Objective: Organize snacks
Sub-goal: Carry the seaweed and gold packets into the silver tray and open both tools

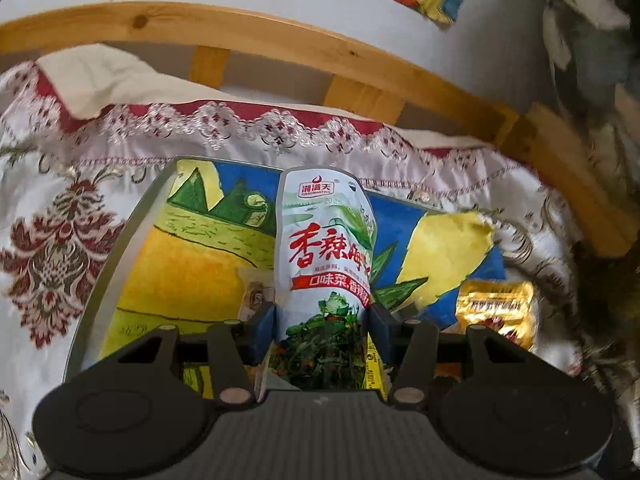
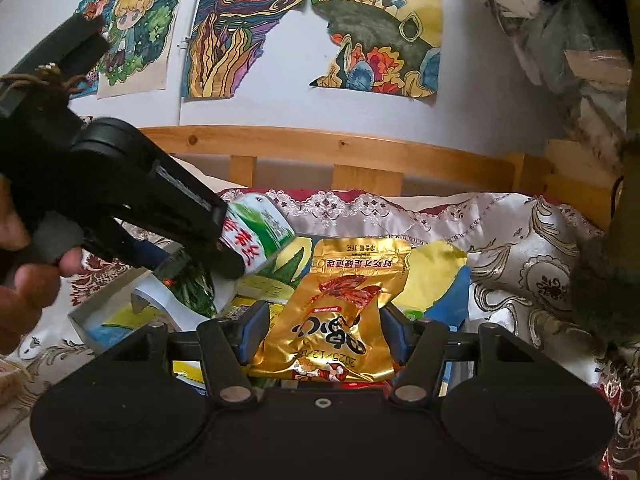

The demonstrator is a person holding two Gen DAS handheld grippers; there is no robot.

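Note:
My left gripper (image 1: 322, 330) is shut on a white-and-green snack pouch (image 1: 326, 248) with red Chinese lettering and holds it upright over a shallow grey box (image 1: 120, 248) lined with a colourful drawing. My right gripper (image 2: 322, 330) is shut on a gold snack pouch (image 2: 340, 312), held above the same box (image 2: 86, 318). The gold pouch also shows at the right in the left wrist view (image 1: 498, 306). In the right wrist view, the left gripper (image 2: 176, 216) comes in from the left with the white pouch (image 2: 256, 232).
The box lies on a silky white cloth with red floral patterns (image 1: 60, 240) and a lace trim. A wooden rail (image 1: 260, 40) runs behind it against a wall with drawings (image 2: 240, 28). Patterned fabric (image 1: 580, 60) hangs at the right.

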